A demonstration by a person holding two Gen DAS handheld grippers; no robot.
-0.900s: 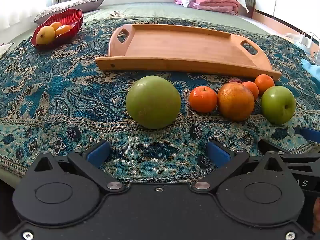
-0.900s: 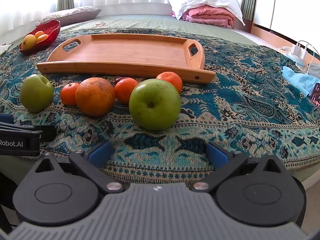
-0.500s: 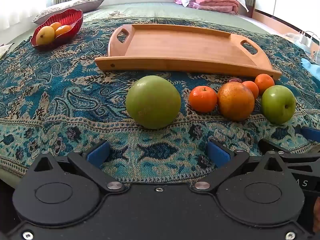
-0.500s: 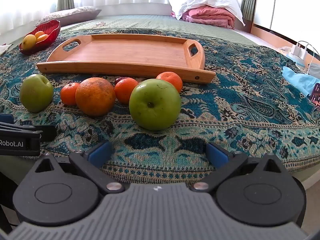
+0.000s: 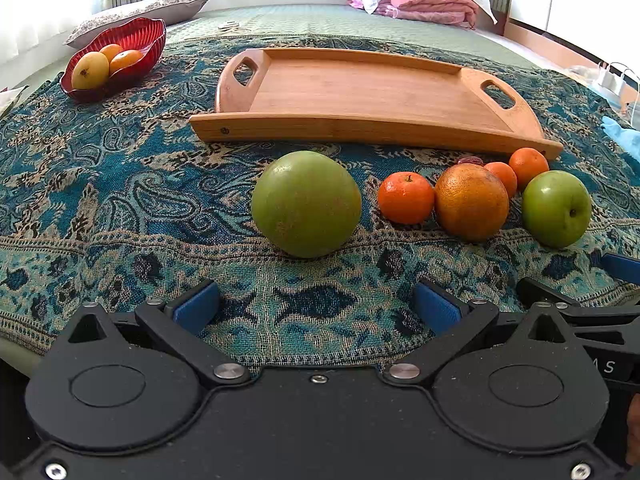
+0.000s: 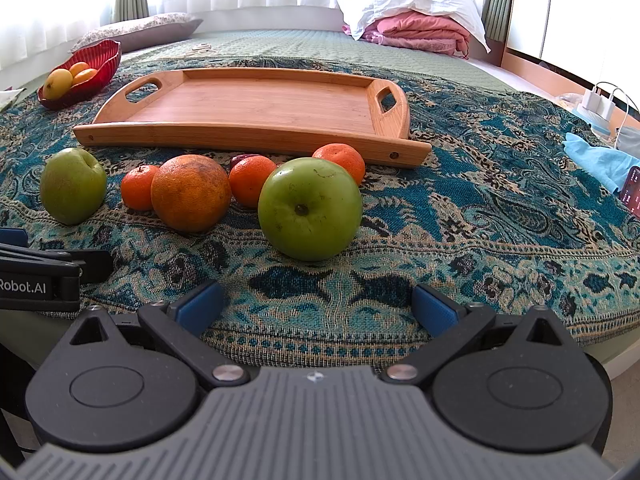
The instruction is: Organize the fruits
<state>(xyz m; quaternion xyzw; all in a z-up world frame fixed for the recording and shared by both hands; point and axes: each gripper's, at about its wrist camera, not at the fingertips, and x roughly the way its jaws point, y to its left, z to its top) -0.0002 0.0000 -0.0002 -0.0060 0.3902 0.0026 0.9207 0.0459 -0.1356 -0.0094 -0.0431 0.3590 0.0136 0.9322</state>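
Observation:
A row of fruit lies on the patterned cloth in front of an empty wooden tray (image 5: 360, 92) (image 6: 256, 100). My left gripper (image 5: 316, 306) is open, a little short of a green apple (image 5: 306, 204) (image 6: 72, 186). My right gripper (image 6: 316, 306) is open, a little short of another green apple (image 6: 310, 208) (image 5: 556, 208). Between the apples lie a large orange (image 5: 471, 201) (image 6: 191, 193) and three mandarins (image 5: 405, 198) (image 6: 138, 187). A small dark fruit (image 6: 244, 158) shows behind them.
A red bowl (image 5: 132, 38) (image 6: 102, 58) with yellow and orange fruit stands at the far left. A blue cloth (image 6: 596, 158) and a phone (image 6: 632, 190) lie at the right. Pillows and folded bedding (image 6: 416, 30) lie at the back. The cloth's front edge runs just under the grippers.

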